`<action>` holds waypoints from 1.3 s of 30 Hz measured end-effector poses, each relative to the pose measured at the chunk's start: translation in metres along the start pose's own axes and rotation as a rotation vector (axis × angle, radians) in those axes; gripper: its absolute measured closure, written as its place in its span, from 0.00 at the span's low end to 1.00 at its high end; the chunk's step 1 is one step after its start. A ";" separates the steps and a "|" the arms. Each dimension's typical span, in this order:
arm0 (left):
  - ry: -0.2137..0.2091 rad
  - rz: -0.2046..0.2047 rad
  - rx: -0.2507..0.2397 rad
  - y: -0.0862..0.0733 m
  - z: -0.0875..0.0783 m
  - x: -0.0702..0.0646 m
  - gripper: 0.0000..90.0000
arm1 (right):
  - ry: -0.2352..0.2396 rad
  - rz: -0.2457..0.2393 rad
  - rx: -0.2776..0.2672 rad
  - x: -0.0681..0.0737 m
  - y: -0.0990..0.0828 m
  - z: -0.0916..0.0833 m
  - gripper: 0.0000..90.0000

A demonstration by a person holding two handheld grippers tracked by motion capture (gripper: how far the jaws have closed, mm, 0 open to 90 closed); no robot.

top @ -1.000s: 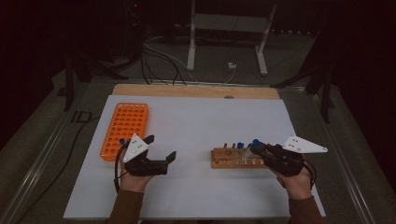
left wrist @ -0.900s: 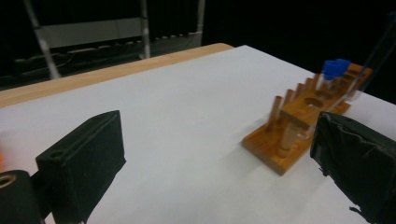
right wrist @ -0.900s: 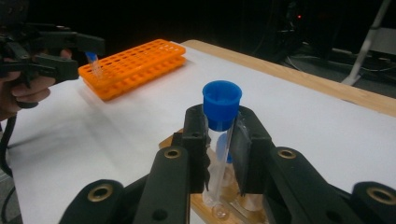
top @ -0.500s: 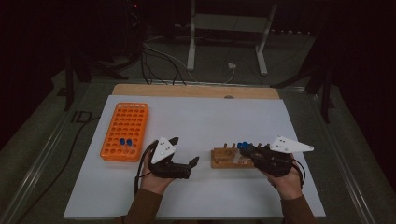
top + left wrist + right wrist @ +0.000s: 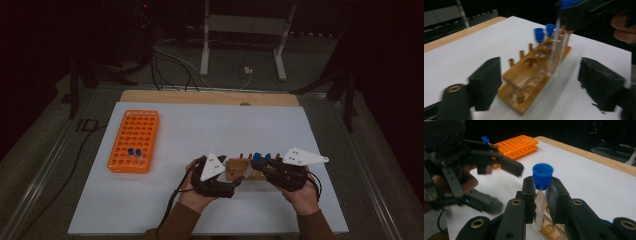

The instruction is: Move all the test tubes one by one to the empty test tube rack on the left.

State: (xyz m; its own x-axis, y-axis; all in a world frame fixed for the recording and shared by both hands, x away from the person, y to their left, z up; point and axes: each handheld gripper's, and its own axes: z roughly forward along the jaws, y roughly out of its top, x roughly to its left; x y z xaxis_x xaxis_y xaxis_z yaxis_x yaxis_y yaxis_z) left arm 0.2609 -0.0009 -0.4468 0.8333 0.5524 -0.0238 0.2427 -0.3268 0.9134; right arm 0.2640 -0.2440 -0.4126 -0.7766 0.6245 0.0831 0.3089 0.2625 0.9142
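Note:
A wooden tube rack [image 5: 239, 170] lies on the white sheet between my two grippers. My right gripper [image 5: 265, 167] is shut on a clear tube with a blue cap [image 5: 542, 175], held upright over the rack [image 5: 549, 226]. My left gripper [image 5: 542, 86] points at the rack's near end [image 5: 524, 77]. Its jaws have just been closing, and the rack's end lies between them with a gap on each side. Two more blue-capped tubes [image 5: 544, 32] stand in the far holes. In the high view my left gripper [image 5: 239, 181] sits at the rack's left end.
An orange tube rack [image 5: 134, 135] with two blue-capped tubes [image 5: 134, 151] lies at the left of the white sheet [image 5: 200, 125]. A wooden board edge [image 5: 210, 96] runs along the back. Cables and a metal stand [image 5: 242, 30] are on the floor beyond.
My left hand has travelled right, from beside the orange rack to the wooden rack's left end, and its jaws have narrowed. The right hand has shifted slightly left with its tube.

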 end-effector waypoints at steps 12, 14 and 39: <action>-0.053 0.017 -0.018 0.008 0.013 -0.011 0.69 | 0.026 -0.008 0.013 0.003 -0.001 0.004 0.86; -0.046 0.019 -0.015 0.008 0.014 -0.011 0.73 | 0.031 -0.008 0.013 0.004 -0.001 0.005 0.86; -0.036 0.013 -0.002 0.009 0.015 -0.008 0.87 | 0.063 0.019 -0.009 0.001 -0.002 0.003 0.62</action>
State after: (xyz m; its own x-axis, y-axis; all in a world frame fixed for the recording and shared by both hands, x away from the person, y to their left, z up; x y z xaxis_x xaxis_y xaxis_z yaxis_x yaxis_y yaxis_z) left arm 0.2638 -0.0192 -0.4447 0.8539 0.5198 -0.0261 0.2301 -0.3321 0.9147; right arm 0.2642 -0.2420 -0.4152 -0.8036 0.5819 0.1250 0.3191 0.2439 0.9158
